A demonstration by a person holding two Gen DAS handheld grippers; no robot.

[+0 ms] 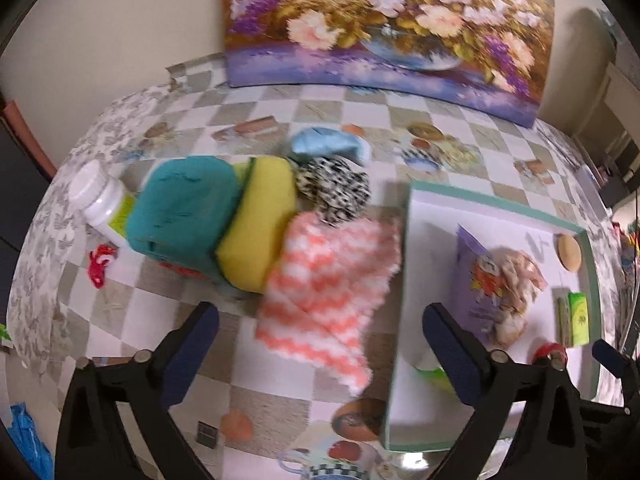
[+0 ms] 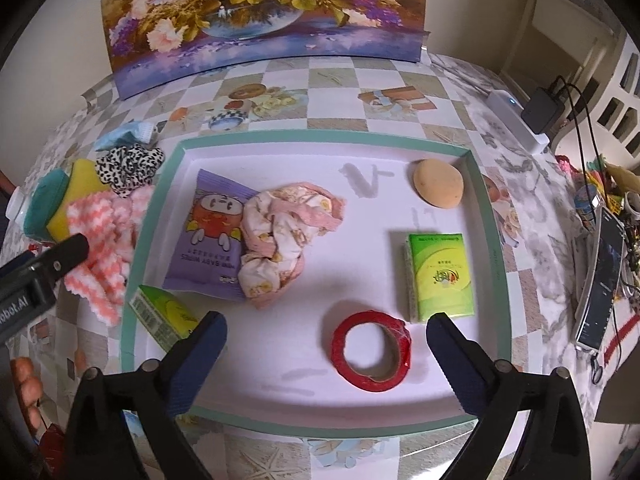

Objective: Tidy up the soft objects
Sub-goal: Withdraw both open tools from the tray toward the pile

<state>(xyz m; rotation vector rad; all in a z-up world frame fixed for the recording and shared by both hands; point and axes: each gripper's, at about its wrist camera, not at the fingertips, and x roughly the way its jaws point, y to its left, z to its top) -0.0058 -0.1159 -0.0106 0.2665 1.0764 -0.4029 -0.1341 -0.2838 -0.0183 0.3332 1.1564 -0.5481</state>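
Red tape roll [image 2: 372, 351] between right hand-held gripper [image 2: 326, 350] fingers

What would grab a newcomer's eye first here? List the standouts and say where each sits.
The pink-and-white zigzag cloth lies on the checkered tablecloth, its edge against the outer left wall of the green-rimmed tray, right ahead of the open left claw. Behind it crowd a yellow sponge and a teal sponge. Inside the tray, a red tape roll sits between the fingers of the open right claw, with a purple baby-wipes pack further left.
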